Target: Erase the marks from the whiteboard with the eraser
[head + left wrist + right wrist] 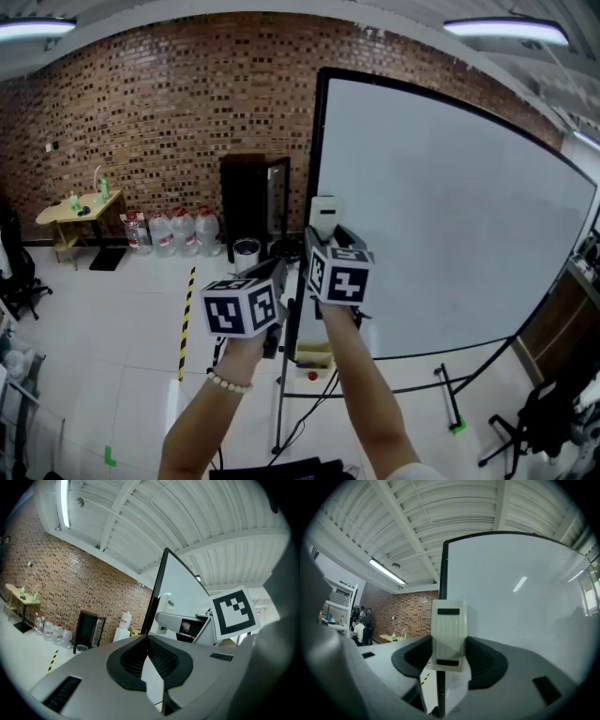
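Eraser held up at the whiteboard's left edge, in the right claw.

Nearest, low in the frame's centre, the left claw (146,639) has its jaws pressed together with nothing between them, and sits left of and below the other. The right claw (449,645) is clamped on the cream eraser (449,620), which stands upright with its long axis vertical, gripped by its lower part. In the head view the eraser (325,216) is in front of the whiteboard's black left frame, and the whiteboard (450,206) spreads away to the right and above it. The right hand is therefore the nearer one, and I judge the coming stroke runs rightward across the surface. No marks show on the board in any view. Far left, a brick wall (141,122).
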A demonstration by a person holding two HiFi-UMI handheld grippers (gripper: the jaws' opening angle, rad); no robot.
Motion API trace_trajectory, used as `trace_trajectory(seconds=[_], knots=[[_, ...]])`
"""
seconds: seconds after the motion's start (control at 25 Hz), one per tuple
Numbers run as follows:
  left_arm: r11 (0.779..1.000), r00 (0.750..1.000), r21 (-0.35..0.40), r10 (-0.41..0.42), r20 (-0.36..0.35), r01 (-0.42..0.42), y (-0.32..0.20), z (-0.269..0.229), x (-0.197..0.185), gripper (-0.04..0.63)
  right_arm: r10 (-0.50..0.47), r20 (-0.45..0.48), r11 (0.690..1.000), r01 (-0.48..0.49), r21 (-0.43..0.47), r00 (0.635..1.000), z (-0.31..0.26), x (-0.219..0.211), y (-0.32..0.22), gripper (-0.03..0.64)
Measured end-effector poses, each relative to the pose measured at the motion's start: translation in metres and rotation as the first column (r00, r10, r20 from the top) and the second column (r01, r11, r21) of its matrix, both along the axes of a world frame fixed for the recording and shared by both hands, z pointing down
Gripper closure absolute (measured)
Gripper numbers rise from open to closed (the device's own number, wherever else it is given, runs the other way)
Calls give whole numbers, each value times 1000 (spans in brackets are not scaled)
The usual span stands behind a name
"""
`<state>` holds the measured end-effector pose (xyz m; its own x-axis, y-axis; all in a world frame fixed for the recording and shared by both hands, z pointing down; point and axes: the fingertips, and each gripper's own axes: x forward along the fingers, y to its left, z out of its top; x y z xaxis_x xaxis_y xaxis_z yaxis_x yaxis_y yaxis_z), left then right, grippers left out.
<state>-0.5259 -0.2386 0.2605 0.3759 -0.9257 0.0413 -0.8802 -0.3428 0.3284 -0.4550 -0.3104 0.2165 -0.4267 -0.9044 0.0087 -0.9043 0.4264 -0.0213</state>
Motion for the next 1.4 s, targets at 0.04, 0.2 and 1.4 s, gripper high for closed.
trace_trajectory(seconds=[0.04,0.2,1.4], knots=[[1000,1000,-2,3,3,-3,0,2,2,607,-3,-2,1000,3,-4,1000,5,1,0,367],[1000,1000,0,7,-1,-7,10,4,10,607,-23,-37,1000,23,-4,999,8,4,10,367],[995,996,50,81,34,-83,-35,-30,248,607,56,-81,998,-55,14,995,-17,240,-52,367]])
